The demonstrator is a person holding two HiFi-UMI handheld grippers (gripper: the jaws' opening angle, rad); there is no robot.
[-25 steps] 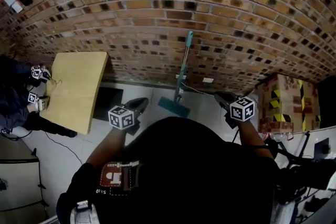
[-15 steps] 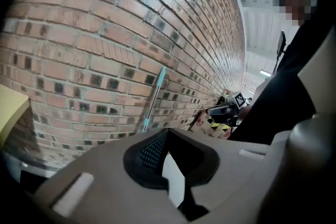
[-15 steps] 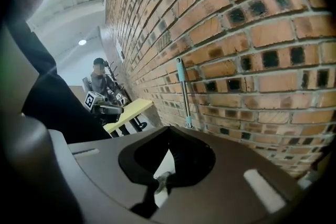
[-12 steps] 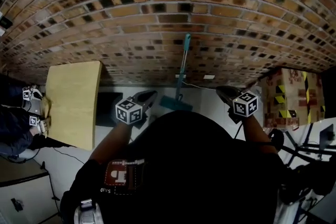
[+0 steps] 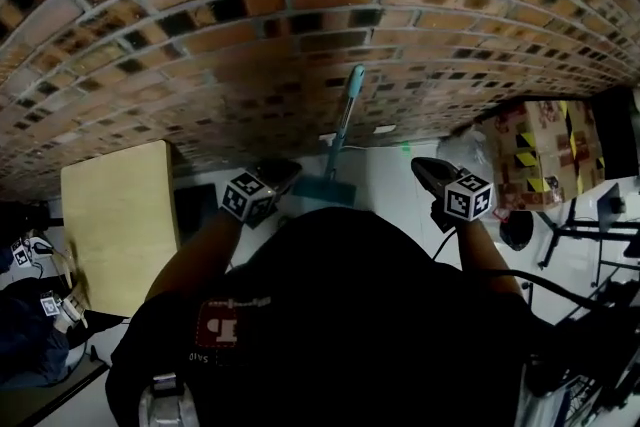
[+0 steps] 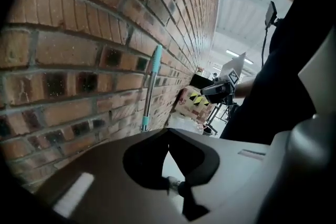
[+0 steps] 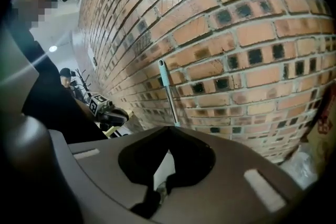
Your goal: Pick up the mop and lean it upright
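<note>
Head view alone: mop pad (image 5: 322, 192) (teal)

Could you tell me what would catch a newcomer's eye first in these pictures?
The brick wall fills the upper head view, with a teal-handled mop leaning upright against it at centre. The left gripper and right gripper, both shut and empty, flank it; a wooden table sits at left.

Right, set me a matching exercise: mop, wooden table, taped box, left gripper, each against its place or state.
1 mop
2 wooden table
3 taped box
4 left gripper

A jaws shut, empty
B left side of the head view
C leaning on the brick wall
D right side, yellow-black tape

Pairs: 1-C, 2-B, 3-D, 4-A
</note>
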